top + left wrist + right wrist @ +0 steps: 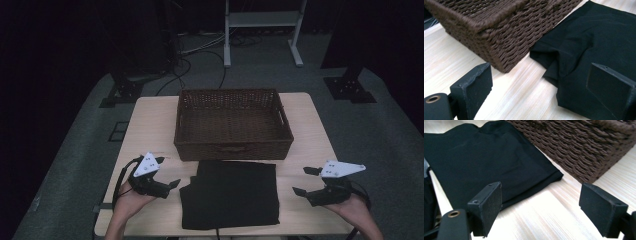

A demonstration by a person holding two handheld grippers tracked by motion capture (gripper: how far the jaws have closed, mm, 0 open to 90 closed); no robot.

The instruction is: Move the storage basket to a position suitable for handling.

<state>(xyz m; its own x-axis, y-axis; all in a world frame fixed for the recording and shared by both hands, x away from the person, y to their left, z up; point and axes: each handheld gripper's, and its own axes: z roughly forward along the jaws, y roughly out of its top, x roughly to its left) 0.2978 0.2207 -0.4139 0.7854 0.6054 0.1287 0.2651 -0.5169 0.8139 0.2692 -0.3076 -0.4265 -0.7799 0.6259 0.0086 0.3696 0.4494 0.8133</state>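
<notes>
**Folded black cloth on the worktop, tongs open on either side**

A black cloth [230,194] is seen lying flat on the pale wooden worktop [150,120], folded into a rough rectangle. Its far edge is set just in front of the near wall of a brown wicker basket [233,122]; whether the two touch cannot be told. The fabric is plain, matt and dark, with no print to be made out. Its right side is laid smooth with a straight folded edge, as is shown in the right gripper view [486,162]. At its left side a small flap is pushed out and some soft creases are gathered, as is shown in the left gripper view [584,50].

The left tongs [170,184] are held just beside the cloth's left edge, with the jaws spread apart and nothing between them. The right tongs [306,181] are held near the cloth's right edge, a strip of bare wood being left between; their jaws are likewise parted and nothing is gripped. Both are carried low over the worktop.
</notes>
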